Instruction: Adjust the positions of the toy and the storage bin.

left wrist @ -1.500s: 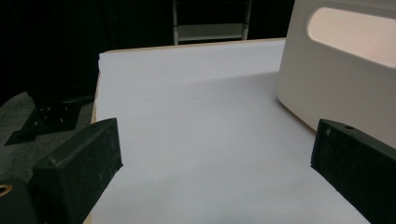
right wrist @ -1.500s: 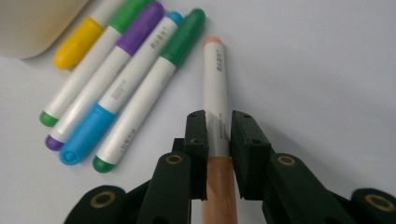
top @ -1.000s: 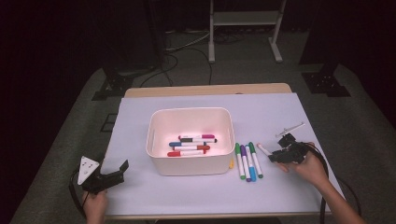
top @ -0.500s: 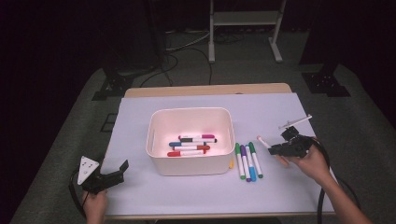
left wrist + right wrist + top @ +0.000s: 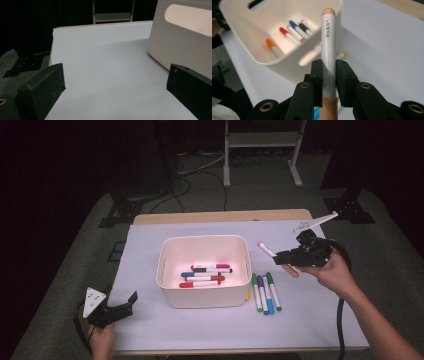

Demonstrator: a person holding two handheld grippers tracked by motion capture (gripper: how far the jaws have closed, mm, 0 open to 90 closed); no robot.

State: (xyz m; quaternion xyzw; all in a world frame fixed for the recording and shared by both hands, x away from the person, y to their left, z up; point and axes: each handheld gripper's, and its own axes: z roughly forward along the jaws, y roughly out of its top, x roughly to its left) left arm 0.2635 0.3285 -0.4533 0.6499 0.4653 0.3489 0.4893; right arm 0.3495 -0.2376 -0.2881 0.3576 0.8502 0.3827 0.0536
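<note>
peach-capped marker (image 5: 328,50) pinched in my right gripper (image 5: 281,256), held up just right of the cream plastic bin (image 5: 170,251).
several smooth round markers already lie in the bin; three more (image 5: 265,292) wait on the matte white sheet to its right. my left gripper (image 5: 125,303) rests at the near left, jaws wide apart and empty.

right gripper (image 5: 329,75): clamped on white marker (image 5: 328,55) | marker: peach-capped, tip over bin (image 5: 287,62) rim | bin: markers inside
</note>
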